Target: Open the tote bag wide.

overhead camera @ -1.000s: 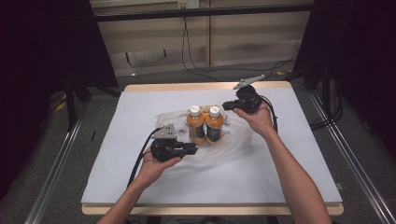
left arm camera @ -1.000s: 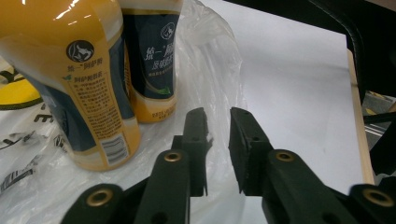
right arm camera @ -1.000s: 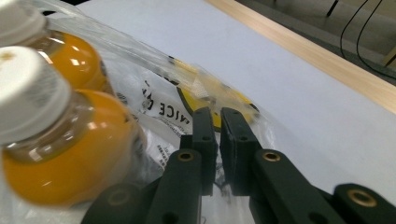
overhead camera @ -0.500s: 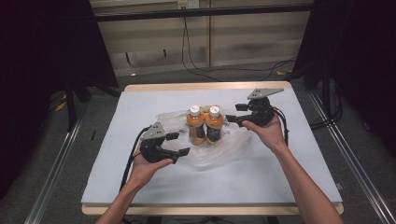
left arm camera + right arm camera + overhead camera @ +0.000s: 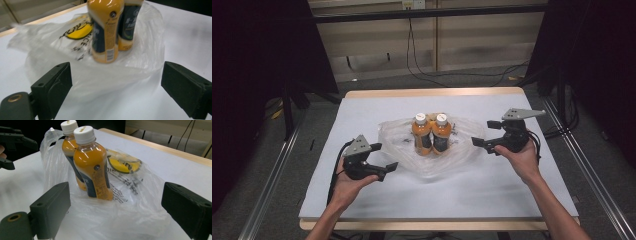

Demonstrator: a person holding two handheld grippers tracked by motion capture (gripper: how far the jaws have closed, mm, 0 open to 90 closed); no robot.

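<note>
We see two orange bottles (image 5: 432, 134) standing on a flat plastic bag (image 5: 402, 137), with our left gripper (image 5: 382, 159) at 8 o'clock and right gripper (image 5: 486, 134) at 3 o'clock, both with fingers just opened wide and holding nothing.

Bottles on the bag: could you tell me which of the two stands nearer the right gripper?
The bottle on the right in the high view; the other bottle stands beyond it from the right gripper, toward the left gripper.

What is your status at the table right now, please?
Left hand-held gripper and right hand-held gripper just opened, both empty. Two bottles upright on plastic bag. Nothing in the way.
</note>
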